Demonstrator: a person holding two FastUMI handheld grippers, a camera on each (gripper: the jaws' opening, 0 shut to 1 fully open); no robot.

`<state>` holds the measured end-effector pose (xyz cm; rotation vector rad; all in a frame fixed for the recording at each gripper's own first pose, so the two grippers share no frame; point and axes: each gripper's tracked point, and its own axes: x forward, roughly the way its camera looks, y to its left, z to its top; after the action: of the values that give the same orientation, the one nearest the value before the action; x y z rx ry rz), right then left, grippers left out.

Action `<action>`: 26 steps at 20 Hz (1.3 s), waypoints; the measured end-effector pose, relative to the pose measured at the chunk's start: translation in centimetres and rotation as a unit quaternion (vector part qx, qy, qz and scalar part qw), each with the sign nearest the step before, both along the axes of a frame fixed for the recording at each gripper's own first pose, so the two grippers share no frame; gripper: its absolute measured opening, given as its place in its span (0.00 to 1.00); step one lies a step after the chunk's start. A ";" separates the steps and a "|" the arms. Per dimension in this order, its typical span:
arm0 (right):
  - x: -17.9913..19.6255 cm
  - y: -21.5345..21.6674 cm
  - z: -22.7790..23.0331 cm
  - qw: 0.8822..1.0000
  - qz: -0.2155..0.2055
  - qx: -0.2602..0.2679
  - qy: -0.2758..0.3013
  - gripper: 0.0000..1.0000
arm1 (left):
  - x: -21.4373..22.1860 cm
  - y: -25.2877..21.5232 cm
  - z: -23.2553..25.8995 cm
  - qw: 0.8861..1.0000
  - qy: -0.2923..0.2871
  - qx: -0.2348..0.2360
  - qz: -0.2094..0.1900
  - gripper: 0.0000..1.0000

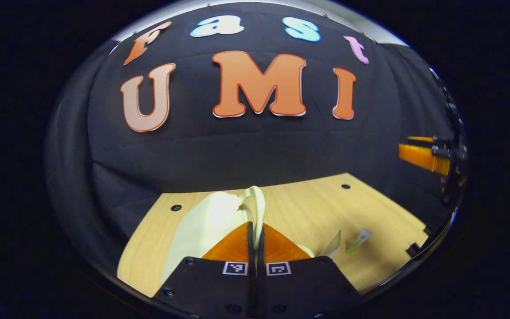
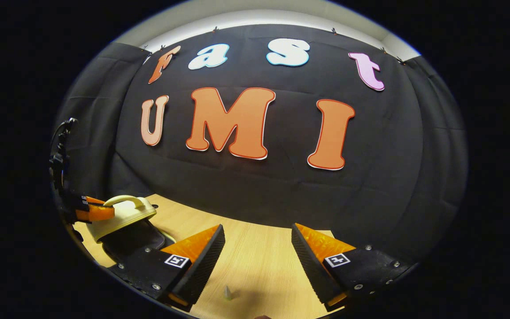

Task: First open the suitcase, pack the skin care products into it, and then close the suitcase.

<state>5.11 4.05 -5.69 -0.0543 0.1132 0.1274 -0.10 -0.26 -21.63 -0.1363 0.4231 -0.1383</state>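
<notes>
A small cream suitcase (image 1: 202, 230) lies on the wooden table (image 1: 326, 208) right in front of my left gripper (image 1: 255, 230), which is shut on its looped handle (image 1: 258, 201). In the right gripper view the same case's lid (image 2: 122, 217) is tilted up by the handle (image 2: 124, 200), showing a dark inside (image 2: 135, 241), and the left gripper (image 2: 93, 212) grips it from the left. Two small skin care sachets (image 1: 332, 243) (image 1: 360, 238) lie on the table to the right of the case. My right gripper (image 2: 257, 241) hangs open above the table with nothing between its fingers.
The black cloth wall stands close behind the table. Round holes (image 1: 175, 207) (image 1: 345, 186) mark the tabletop near its far edge. A small pointed tip of a tube (image 2: 227, 292) pokes up below the right gripper. The right gripper (image 1: 423, 157) hovers far right in the left gripper view.
</notes>
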 end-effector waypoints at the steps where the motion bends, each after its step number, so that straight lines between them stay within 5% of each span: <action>1: -0.2 0.5 0.2 1.000 -0.002 -0.004 -0.001 0.95 | -0.2 1.3 0.2 1.000 -0.009 -0.028 0.008 0.01; 7: -0.8 4.6 1.8 0.999 -0.007 -0.031 -0.005 0.95 | 0.3 9.6 2.7 0.990 -0.040 -0.101 0.090 0.00; 12: -0.5 8.0 2.3 1.000 -0.005 -0.023 0.002 0.95 | -0.6 22.5 0.4 0.982 -0.033 -0.089 0.163 0.00; 17: 0.1 11.7 1.1 1.000 0.003 -0.013 0.022 0.95 | -2.0 33.0 -8.1 0.967 0.039 -0.061 0.244 0.00; 22: 0.9 13.0 0.7 0.999 0.005 -0.017 0.039 0.95 | -4.1 38.1 -20.6 0.936 0.166 -0.092 0.297 0.01; 26: 1.4 12.5 0.1 0.999 0.000 -0.028 0.046 0.95 | -6.3 40.7 -25.5 0.913 0.206 -0.089 0.340 0.16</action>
<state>6.50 16.54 -5.58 -0.1039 0.2078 0.1259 -6.38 40.41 -47.17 -0.4909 0.7607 0.5526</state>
